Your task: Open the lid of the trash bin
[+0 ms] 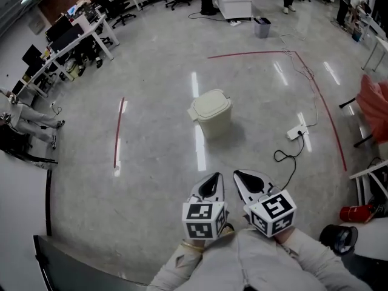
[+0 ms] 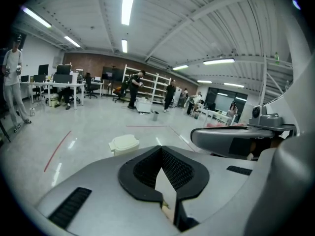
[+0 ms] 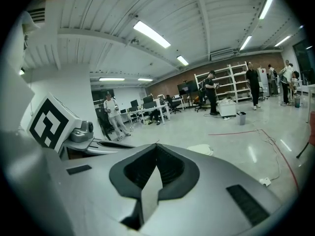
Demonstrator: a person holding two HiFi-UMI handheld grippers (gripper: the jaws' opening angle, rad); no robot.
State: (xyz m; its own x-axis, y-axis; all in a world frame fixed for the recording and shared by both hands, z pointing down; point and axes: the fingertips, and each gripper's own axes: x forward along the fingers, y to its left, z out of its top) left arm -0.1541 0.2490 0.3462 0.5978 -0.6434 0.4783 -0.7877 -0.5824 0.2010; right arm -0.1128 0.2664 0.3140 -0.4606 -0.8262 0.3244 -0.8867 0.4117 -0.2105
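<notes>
A cream trash bin (image 1: 211, 111) with its lid down stands on the grey floor in the middle of the head view, some way ahead of both grippers. It shows small in the left gripper view, bin (image 2: 124, 143), and only partly over the jaws in the right gripper view, bin (image 3: 201, 149). My left gripper (image 1: 214, 177) and right gripper (image 1: 238, 174) are held side by side close to the body, both aimed toward the bin. Each is shut with nothing between its jaws, as the left gripper (image 2: 160, 147) and right gripper (image 3: 156, 144) show close up.
A white power strip (image 1: 296, 132) with a black cable lies right of the bin. Red tape lines (image 1: 119, 132) mark the floor. Desks with monitors (image 1: 66, 41) line the left side. A red fire extinguisher (image 1: 356, 213) lies at the lower right. People stand far off.
</notes>
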